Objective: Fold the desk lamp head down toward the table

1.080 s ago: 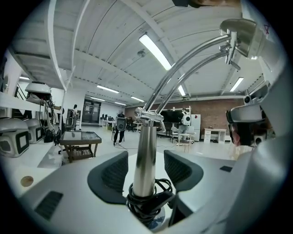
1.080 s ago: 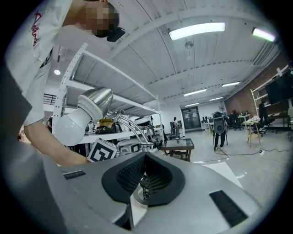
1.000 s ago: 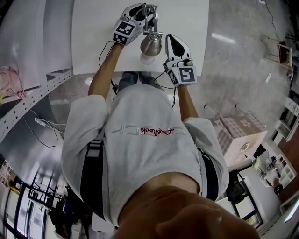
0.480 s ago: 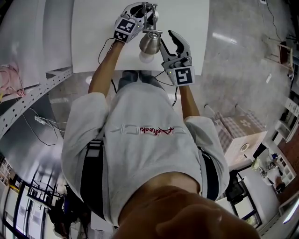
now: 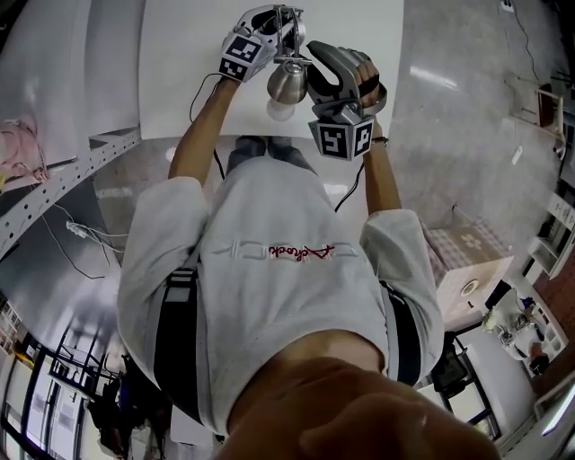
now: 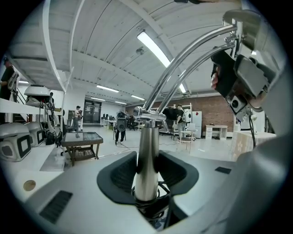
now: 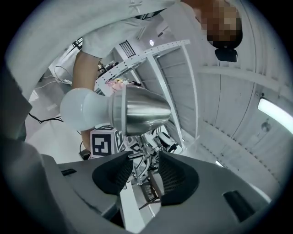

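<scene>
The desk lamp stands on the white table. Its chrome cone head with a white bulb points toward me. My left gripper is at the lamp's far side, shut on the upright chrome post, which stands between its dark pads. Two curved chrome arms rise from the post. My right gripper is just right of the lamp head, rolled onto its side. Its jaws are opening and nothing is between them. In the right gripper view the head and bulb hang just above the right gripper.
A metal shelf rack runs along the left. A patterned box sits on the grey floor at right. Black cables trail from the grippers over the table's near edge. A low table and people stand far off.
The right gripper has risen and rolled onto its side beside the lamp head, and its jaws went from shut to open. The left gripper has stayed at the post.
</scene>
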